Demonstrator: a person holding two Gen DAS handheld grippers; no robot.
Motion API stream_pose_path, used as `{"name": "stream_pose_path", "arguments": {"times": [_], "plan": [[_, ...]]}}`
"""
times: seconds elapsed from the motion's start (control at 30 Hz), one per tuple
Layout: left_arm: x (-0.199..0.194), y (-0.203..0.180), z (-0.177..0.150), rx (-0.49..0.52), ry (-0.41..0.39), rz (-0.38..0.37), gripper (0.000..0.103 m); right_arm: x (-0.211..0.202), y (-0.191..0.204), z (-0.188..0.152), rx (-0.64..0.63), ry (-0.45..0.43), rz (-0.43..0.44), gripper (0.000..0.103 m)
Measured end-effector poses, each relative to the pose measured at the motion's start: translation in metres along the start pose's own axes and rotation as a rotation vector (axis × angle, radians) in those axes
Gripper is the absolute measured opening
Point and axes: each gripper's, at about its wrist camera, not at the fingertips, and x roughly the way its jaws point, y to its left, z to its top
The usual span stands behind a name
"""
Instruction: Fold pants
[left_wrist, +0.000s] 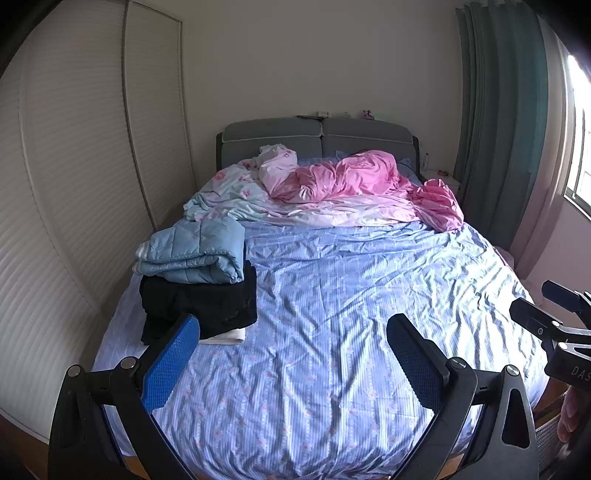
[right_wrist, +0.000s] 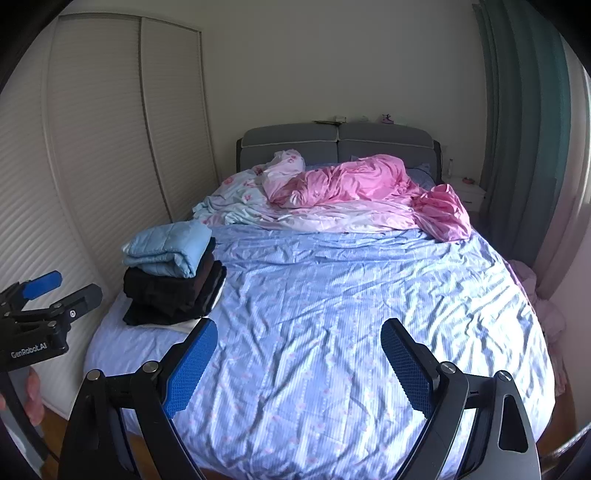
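Note:
Folded black pants (left_wrist: 199, 299) (right_wrist: 173, 291) lie in a stack at the bed's left side, on top of a white folded item (left_wrist: 225, 336), with a folded light-blue quilted piece (left_wrist: 192, 251) (right_wrist: 166, 247) resting on them. My left gripper (left_wrist: 293, 345) hangs open above the bed's near end, nothing between its blue pads; its left fingertip shows in front of the stack's near corner. My right gripper (right_wrist: 299, 349) is likewise open and empty over the blue sheet (right_wrist: 332, 314), to the right of the stack. Each gripper appears at the edge of the other's view.
A crumpled pink duvet (left_wrist: 362, 181) (right_wrist: 369, 184) and floral bedding lie by the grey headboard (left_wrist: 317, 136). White wardrobe doors (left_wrist: 74, 166) stand left of the bed, a green curtain (left_wrist: 502, 110) and a window on the right. A white nightstand (right_wrist: 467, 190) sits by the headboard.

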Motion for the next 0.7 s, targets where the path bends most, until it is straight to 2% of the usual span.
{"name": "stream_pose_path", "arguments": {"times": [0.7], "plan": [[-0.0032, -0.0083, -0.0041, 0.005, 0.009, -0.007, 0.103, -0.0046, -0.0091, -0.0067, 0.018, 0.009, -0.013, 0.091]]}}
